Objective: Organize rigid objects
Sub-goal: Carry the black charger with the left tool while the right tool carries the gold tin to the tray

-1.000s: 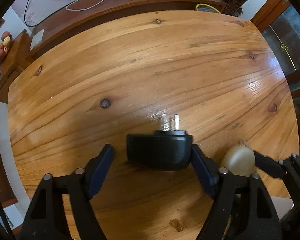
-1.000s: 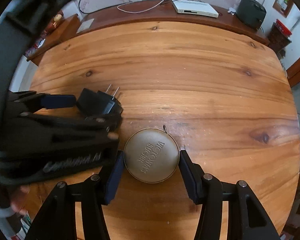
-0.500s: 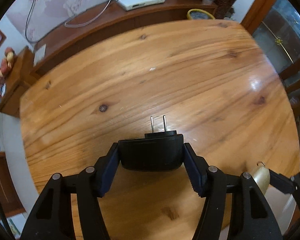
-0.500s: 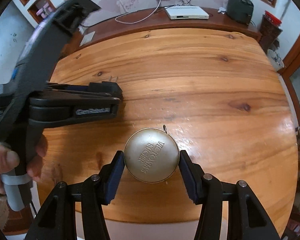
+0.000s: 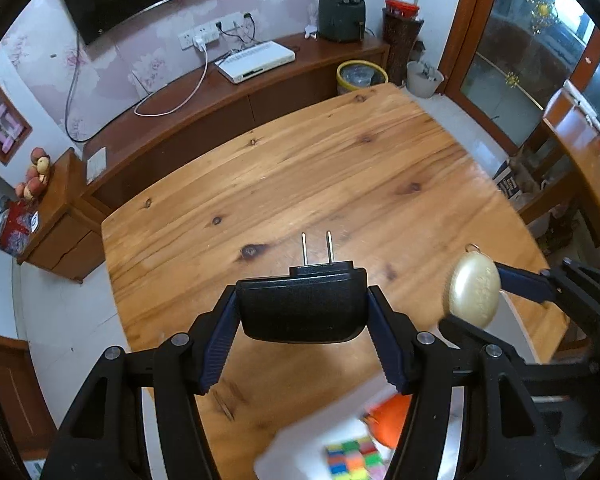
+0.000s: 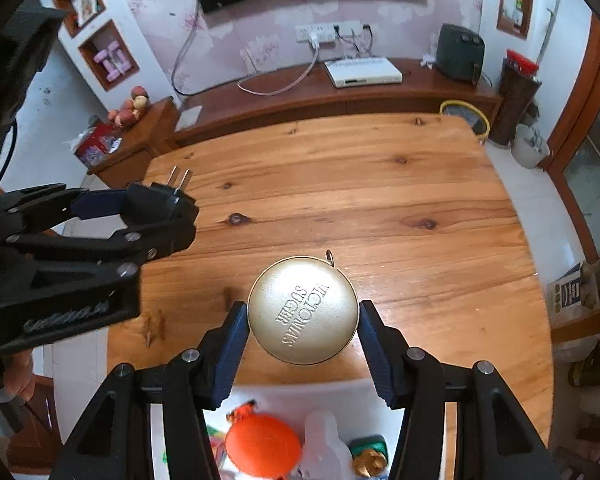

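Now my left gripper clamps a matte black plug adapter, two metal prongs forward; my right gripper clamps a round gold tin with embossed lettering. Both hang above the knotty wooden table. An orange ball lies below its near edge.

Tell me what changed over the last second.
The left tool closed on the black plug adapter and lifted it off the wooden table. The right tool, already gripping the gold round tin, raised it too. Both grips hold; a white bin with an orange item now shows below.
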Available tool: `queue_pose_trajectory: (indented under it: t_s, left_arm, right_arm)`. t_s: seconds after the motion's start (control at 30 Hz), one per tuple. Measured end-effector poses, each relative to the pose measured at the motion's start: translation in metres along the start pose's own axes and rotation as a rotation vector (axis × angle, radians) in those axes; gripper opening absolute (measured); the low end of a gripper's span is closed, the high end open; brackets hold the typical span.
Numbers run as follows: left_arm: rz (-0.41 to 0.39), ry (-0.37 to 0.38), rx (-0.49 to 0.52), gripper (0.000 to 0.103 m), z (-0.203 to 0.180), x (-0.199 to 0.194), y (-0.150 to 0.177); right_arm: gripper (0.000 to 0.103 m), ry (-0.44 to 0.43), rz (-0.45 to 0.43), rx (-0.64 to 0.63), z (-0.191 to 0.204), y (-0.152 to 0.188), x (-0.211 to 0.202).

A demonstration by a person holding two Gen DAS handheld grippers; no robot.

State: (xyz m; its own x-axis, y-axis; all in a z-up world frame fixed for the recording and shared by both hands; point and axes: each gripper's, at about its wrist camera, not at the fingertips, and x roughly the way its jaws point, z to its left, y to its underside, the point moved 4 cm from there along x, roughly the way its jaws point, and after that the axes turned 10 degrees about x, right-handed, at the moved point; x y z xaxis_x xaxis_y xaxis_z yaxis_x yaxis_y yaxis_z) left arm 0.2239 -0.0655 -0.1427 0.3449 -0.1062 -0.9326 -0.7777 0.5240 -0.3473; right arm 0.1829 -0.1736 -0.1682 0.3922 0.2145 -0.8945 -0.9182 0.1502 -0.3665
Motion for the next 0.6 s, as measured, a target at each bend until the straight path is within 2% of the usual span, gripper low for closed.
queue_pose_trajectory:
  t_s: [0.3,0.47,0.6]
  left_arm:
    - [-0.061,-0.076,-0.100,0.066,-0.041,-0.060,0.034]
    - [-0.028,-0.088,-0.177,0.066,-0.064,-0.063,0.067]
    - [-0.019,-0.095,-0.266,0.066,-0.076,-0.065,0.093]
  right_arm:
    - [0.055,-0.085,-0.054,-0.160,-0.005,0.025,-0.069]
    - [0.055,-0.102,-0.069,-0.287,-0.014,0.052,-0.092]
    - [0.055,-0.123,-0.045,-0.345,-0.024,0.074,-0.096]
